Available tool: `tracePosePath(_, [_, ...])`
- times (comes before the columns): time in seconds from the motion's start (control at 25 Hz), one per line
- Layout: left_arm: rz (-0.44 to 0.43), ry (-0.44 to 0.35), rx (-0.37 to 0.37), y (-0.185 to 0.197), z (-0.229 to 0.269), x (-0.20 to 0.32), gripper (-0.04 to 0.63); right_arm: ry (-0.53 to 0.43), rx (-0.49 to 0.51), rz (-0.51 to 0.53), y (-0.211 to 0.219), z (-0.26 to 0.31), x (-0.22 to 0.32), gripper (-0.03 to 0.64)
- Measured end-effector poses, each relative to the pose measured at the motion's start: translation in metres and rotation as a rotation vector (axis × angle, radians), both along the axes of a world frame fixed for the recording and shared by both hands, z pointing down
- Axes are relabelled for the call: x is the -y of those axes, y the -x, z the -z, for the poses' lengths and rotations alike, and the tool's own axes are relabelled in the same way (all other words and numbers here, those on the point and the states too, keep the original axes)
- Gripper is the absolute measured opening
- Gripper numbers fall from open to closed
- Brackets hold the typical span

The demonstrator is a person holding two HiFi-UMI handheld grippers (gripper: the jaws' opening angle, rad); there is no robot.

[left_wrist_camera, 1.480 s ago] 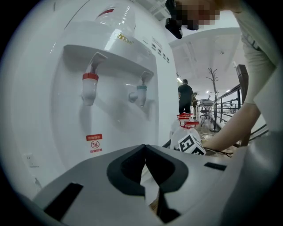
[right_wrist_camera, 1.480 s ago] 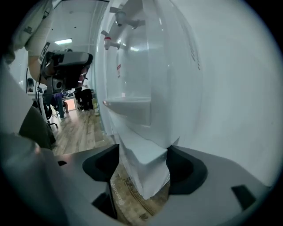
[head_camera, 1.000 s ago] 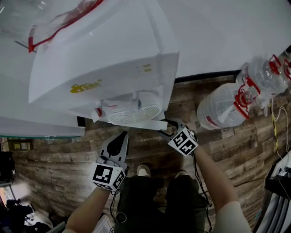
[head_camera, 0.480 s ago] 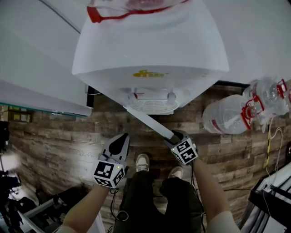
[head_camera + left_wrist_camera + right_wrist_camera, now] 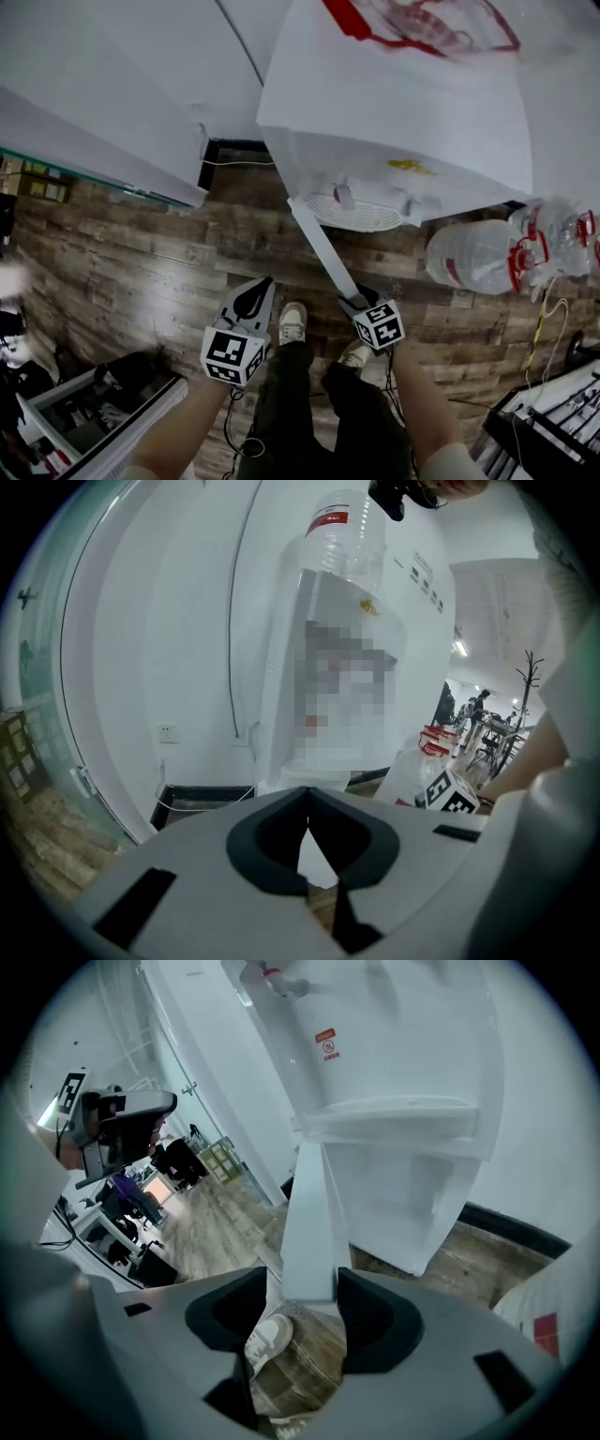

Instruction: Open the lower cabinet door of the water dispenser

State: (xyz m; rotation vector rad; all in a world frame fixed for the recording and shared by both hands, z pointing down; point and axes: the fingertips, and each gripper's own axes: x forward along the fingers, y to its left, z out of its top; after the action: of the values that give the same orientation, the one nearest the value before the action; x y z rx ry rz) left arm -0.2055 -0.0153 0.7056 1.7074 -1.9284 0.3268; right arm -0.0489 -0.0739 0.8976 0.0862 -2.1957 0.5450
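Head view, starting closest: dark trousers and a pale shoe (image 5: 293, 322) at bottom centre, over a wood-plank floor (image 5: 141, 272). Just left of the shoe, spotting the left hand-held gripper (image 5: 260, 285), jaws pressed together with nothing in them. Same in left gripper view: left hand-held gripper (image 5: 307, 803) with tips touching, hanging over the floor and clear of everything.

Right of the shoe, got the right hand-held gripper (image 5: 352, 300) clamped on the free edge of the lower cabinet door (image 5: 323, 246). Backed up by right gripper view: right hand-held gripper (image 5: 310, 1290) with both pads tight against the white lower cabinet door (image 5: 314, 1204), one on each side.

Door swung well out, showing as a thin white strip from lower centre up toward the round drip grille (image 5: 356, 214) mid-frame. Past it in right gripper view, looking straight into the open lower cabinet (image 5: 403, 1204), white inside.

Further up, the white water dispenser (image 5: 403, 122) filling the upper right, clear bottle (image 5: 422, 23) with red trim on top at the top edge. At the right edge, a couple of spare water jugs (image 5: 478, 253) on the floor beside it. White wall (image 5: 230, 103) behind, upper middle.
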Motion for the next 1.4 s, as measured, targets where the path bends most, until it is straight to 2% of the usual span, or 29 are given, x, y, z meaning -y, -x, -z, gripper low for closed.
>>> tracePosePath(0.36, [0.069, 0.071, -0.036, 0.015, -0.026, -0.040, 0.005, 0.099, -0.018, 0.023, 0.028, 0.001, -0.053, 0.243])
tracePosePath(0.56, [0.070, 0.092, -0.052, 0.014, -0.031, -0.057, 0.005, 0.151, -0.016, 0.019, 0.048, 0.002, -0.077, 0.239])
tracePosePath(1.0, [0.133, 0.157, -0.082, 0.029, -0.056, -0.085, 0.005, 0.218, -0.011, 0.050, 0.095, 0.004, -0.126, 0.245])
tracePosePath(1.24, [0.184, 0.165, -0.089, 0.046, -0.059, -0.099, 0.005, 0.220, 0.000, 0.124, 0.120, 0.007, -0.146, 0.259])
tracePosePath(1.4, [0.196, 0.180, -0.092, 0.054, -0.058, -0.110, 0.005, 0.226, -0.004, 0.133, 0.124, 0.009, -0.149, 0.257])
